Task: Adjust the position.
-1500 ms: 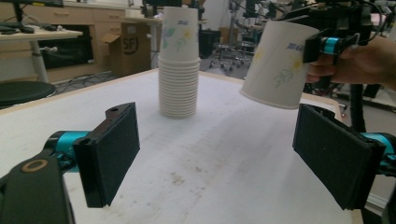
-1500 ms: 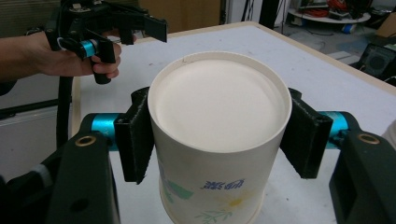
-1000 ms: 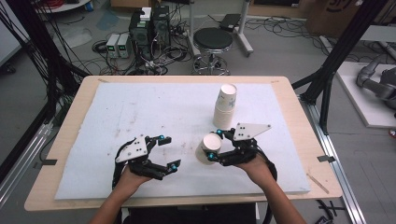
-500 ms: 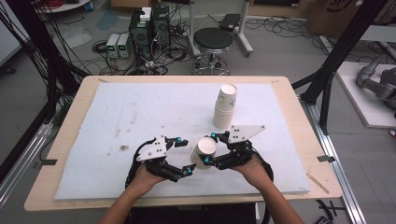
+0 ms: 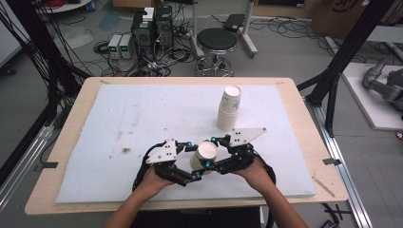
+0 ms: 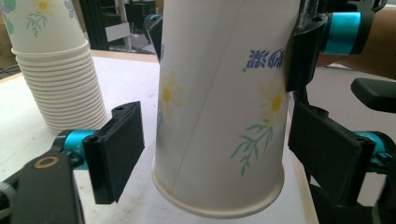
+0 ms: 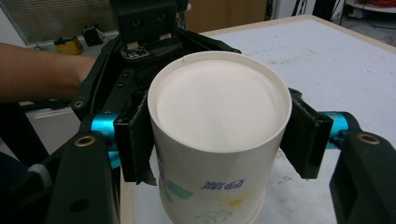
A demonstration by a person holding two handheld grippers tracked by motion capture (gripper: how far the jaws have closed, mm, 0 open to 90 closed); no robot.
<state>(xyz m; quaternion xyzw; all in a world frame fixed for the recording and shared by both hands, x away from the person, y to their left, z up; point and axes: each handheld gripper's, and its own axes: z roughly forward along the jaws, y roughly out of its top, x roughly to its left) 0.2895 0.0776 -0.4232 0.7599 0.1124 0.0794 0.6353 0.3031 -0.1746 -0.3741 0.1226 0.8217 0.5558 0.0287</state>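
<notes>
**White foam mat: two-gripper transfer of a paper cup**

White foam mat (image 5: 119, 118) over a wooden table (image 5: 71, 102), with cables, power boxes and a round stool on the floor behind. Near the front edge of the mat, between the two hand-held grippers: a single paper cup (image 5: 205, 154). Apparently raised off the mat, and well apart from the stack of paper cups (image 5: 228, 111) standing mouth-down farther back and to the right.

Right gripper (image 7: 219, 140): clenched on the cup, pads (image 7: 135, 140) pressed against opposite sides of the wall just below the base. Left gripper (image 6: 222, 154): jaws set either side of the same cup, just now closing, yet not gripping. Narrow gap at the pad (image 6: 116, 149) on the left of its view; contact on the other side too close to call.

Step in hand, by judgement: passing the cup from the right gripper to the left, or securing it with both. Next move: finish closing the left jaws squarely on the wall, gently enough not to crease the thin paper, and only then slacken the right. Otherwise, risk of a dropped or dented cup.

Cup: white paper, tapered, printed with yellow-centred daisies, green sprigs and blue characters, upside down in the left gripper view. Flat recessed base turned toward the right gripper's camera; rolled rim at the lower end in the left gripper view. No dent or crush visible.
</notes>
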